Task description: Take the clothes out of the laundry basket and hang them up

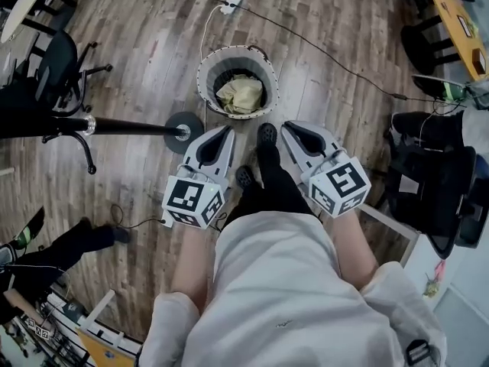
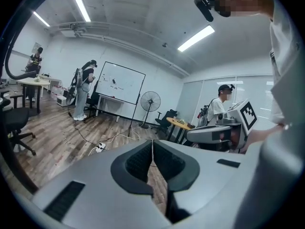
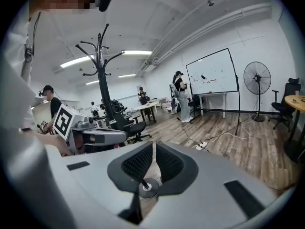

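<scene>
Clearly the step in hand is the reach for a first garment. The laundry basket [image 1: 205,71] stands on the wooden floor just ahead of the person's feet, with a crumpled heap of pale tan clothes [image 1: 241,94] lying inside it, untouched. Both tools are held low in front of the body and aim towards it. The left hand-held gripper [image 1: 227,131] has its pads pressed together with nothing between them. The right hand-held gripper [image 1: 286,127] shows only a sliver of a gap, also with nothing in it.

To do this well, I judge that one of them should spread wide before it goes over the rim, since the present gaps would not take in any cloth. It should come down from above onto the highest fold of the heap and pinch a good thickness of fabric, not a thin edge that could slip. The lift should go straight up, so the soft basket wall is not dragged along.

The coat stand [image 1: 130,127] rises just left of the basket, its round base [image 1: 183,132] near the rim, so the carry looks short. A cable [image 1: 306,40] crosses the floor beyond the basket and is worth avoiding.
</scene>
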Demonstrator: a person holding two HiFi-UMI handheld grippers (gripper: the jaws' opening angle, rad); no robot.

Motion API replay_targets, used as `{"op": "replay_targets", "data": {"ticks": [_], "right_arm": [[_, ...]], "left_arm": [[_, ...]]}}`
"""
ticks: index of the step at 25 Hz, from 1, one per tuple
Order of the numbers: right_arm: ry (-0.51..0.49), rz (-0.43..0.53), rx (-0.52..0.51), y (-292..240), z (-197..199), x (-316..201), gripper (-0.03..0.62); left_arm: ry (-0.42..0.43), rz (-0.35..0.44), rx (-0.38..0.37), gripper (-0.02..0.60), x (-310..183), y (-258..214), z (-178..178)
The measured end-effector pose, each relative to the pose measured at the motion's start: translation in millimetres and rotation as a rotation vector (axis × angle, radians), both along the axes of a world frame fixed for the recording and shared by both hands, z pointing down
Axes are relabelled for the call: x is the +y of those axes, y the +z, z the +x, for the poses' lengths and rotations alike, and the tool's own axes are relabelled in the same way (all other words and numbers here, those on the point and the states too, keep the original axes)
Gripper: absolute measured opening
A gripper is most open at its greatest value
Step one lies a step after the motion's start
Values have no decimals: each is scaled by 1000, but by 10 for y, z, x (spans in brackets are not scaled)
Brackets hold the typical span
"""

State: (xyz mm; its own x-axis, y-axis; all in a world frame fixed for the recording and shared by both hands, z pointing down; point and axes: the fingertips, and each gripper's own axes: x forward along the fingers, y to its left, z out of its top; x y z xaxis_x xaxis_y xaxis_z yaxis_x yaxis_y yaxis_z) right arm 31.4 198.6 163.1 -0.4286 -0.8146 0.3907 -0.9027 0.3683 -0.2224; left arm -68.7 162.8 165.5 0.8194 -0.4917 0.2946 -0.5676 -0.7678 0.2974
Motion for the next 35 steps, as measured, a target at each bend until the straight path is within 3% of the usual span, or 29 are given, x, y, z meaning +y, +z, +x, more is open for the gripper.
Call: {"op": "replay_targets", "data": {"ticks": [8, 23, 31, 35], "right_arm": [[-63, -58, -18, 213, 86, -399, 44], [-217, -166, 4, 708, 410, -1345, 101], [-330, -225, -4, 1071, 377, -1482, 112], [-377, -249, 6, 1284, 338, -1565, 115]], "left_arm": [[-62, -35, -44, 23, -357, 177, -6], [-116, -140, -132, 26, -1019, 640, 462], [-167, -181, -195, 86, -1178, 970, 598], [-189, -198, -193, 95, -1244, 1121, 631]]}}
